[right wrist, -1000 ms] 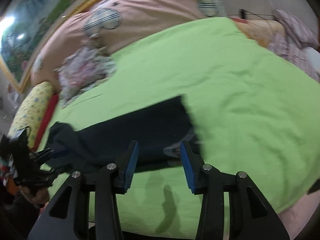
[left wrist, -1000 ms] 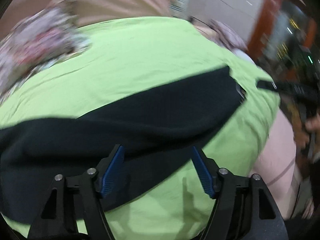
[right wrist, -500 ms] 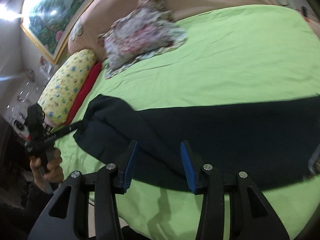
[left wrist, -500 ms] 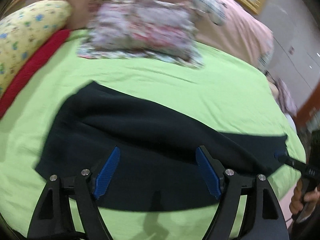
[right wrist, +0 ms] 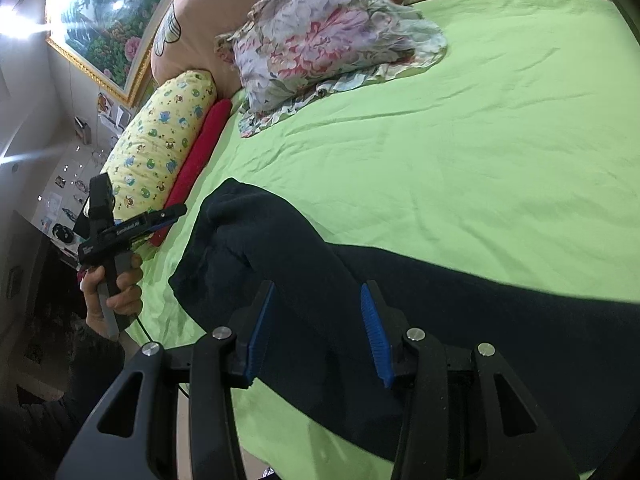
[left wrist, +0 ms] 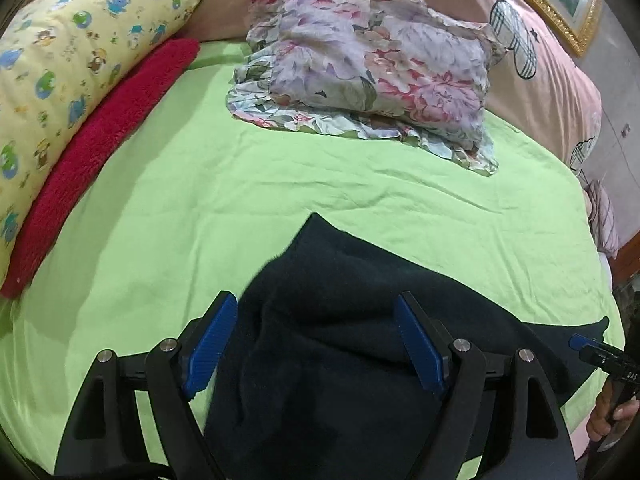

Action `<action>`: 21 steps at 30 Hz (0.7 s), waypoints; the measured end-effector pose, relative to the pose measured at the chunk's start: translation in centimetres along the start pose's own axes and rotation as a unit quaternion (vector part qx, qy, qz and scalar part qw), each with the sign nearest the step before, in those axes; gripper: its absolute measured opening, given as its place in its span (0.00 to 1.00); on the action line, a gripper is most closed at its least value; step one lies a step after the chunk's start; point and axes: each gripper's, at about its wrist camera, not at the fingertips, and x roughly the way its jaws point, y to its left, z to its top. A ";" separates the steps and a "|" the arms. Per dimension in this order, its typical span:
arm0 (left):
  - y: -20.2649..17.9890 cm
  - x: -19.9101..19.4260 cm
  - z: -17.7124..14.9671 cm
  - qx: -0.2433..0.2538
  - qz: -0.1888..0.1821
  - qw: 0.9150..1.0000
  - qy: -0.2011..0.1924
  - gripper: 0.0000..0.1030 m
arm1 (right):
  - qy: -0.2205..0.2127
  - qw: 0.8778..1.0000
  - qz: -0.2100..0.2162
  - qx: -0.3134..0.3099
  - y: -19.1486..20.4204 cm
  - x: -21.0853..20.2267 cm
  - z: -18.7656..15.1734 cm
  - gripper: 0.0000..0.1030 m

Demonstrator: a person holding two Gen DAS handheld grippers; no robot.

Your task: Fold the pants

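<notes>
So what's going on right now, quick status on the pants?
Left gripper and right gripper both open, empty. Dark navy fleece pants flat on the green bedsheet, unfolded. Floral pillow well clear.

Dark navy pants (left wrist: 360,360), lime-green sheet (left wrist: 240,200), red towel (left wrist: 100,136), floral pillow (left wrist: 372,68).

You have: green sheet (left wrist: 240,184) | floral pillow (left wrist: 372,68) on it | yellow pillow (left wrist: 60,60) touching red towel (left wrist: 100,136) | framed painting (right wrist: 104,28).

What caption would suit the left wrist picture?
Open left hand-held gripper poised over dark pants on a green bedsheet, floral pillow behind.
</notes>
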 end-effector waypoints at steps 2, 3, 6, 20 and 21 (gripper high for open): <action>0.2 0.9 0.8 0.004 0.002 1.000 0.009 0.79 | 0.008 1.000 -0.002 -0.005 0.2 0.7 0.5 0.44; 0.2 1.3 1.1 0.004 0.002 1.000 0.012 0.79 | 0.013 1.000 -0.003 -0.006 0.2 1.1 0.7 0.44; 0.8 3.4 2.6 -0.004 -0.008 0.999 0.032 0.79 | 0.033 0.999 -0.001 -0.011 0.1 2.6 1.6 0.44; 1.5 10.9 5.6 -0.023 -0.039 0.991 0.124 0.79 | 0.109 0.993 0.043 -0.010 -0.3 9.2 4.4 0.45; 1.3 11.0 5.6 -0.020 -0.047 0.991 0.123 0.78 | 0.111 0.993 0.050 -0.011 -0.2 9.5 4.4 0.45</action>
